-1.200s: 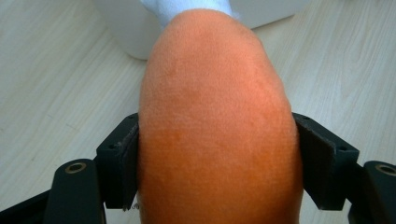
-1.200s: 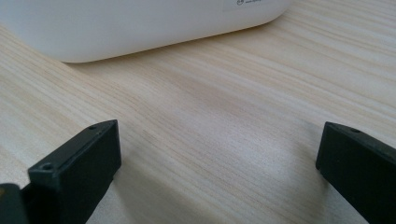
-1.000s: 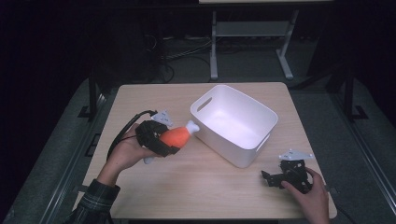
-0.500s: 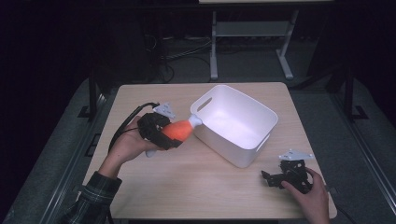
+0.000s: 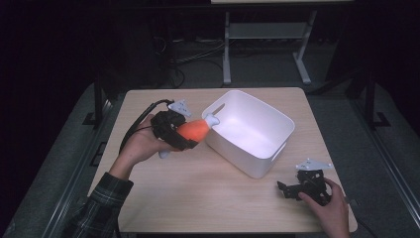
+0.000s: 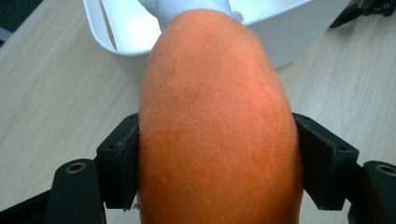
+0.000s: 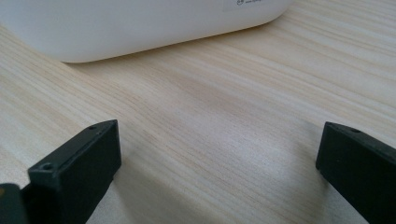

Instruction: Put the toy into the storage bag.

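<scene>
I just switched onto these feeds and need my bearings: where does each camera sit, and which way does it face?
High view: above the person's side, looking forward and down on the table; both forearms, left gripper, right gripper.
Left gripper view: along its jaws, clamped on the orange plush toy, facing the white bin.
Right gripper view: low over the wood, open jaws, facing the bin's wall.
Shared: bin and tabletop.

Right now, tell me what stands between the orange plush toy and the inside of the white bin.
Nothing visible does. The left tongs hold the orange plush toy with its white tip at the near rim of the white bin, whose inside looks empty.
</scene>
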Demonstrator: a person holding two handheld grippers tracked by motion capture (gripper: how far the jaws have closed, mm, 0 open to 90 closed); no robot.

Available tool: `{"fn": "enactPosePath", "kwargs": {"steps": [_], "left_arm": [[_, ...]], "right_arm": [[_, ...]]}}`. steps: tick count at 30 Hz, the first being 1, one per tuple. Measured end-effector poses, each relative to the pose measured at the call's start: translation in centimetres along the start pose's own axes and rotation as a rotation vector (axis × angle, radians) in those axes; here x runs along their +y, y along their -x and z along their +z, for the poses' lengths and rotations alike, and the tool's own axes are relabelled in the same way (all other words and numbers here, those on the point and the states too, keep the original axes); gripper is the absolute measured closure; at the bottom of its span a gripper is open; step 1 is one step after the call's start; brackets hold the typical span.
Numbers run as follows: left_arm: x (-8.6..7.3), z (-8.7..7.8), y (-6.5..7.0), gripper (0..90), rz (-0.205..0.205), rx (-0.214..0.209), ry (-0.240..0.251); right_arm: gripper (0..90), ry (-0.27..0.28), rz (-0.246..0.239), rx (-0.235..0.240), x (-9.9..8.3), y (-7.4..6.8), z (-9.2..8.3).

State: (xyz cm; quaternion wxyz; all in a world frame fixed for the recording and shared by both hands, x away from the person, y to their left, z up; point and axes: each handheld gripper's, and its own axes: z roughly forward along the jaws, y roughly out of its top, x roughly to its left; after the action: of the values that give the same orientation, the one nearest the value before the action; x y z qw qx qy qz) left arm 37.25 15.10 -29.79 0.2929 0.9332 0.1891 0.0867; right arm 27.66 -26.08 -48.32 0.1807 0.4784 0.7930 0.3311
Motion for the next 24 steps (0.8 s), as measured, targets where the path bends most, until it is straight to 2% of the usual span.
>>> {"fn": "enactPosePath", "kwargs": {"steps": [8, 17, 24], "left_arm": [[1.9, 0.2, -0.5, 25.6, 0.019, -0.001, 0.0], [4.6, 0.8, -1.3, 25.7, 0.042, 0.021, 0.002], [6.0, 1.1, -1.8, 25.8, 0.053, 0.025, 0.006]], "right_arm": [[0.0, 0.0, 0.001, 0.0, 0.0, 0.0, 0.0], [0.0, 0.0, 0.002, 0.0, 0.0, 0.0, 0.0], [0.0, -0.001, 0.0, 0.0, 0.0, 0.0, 0.0]]}}
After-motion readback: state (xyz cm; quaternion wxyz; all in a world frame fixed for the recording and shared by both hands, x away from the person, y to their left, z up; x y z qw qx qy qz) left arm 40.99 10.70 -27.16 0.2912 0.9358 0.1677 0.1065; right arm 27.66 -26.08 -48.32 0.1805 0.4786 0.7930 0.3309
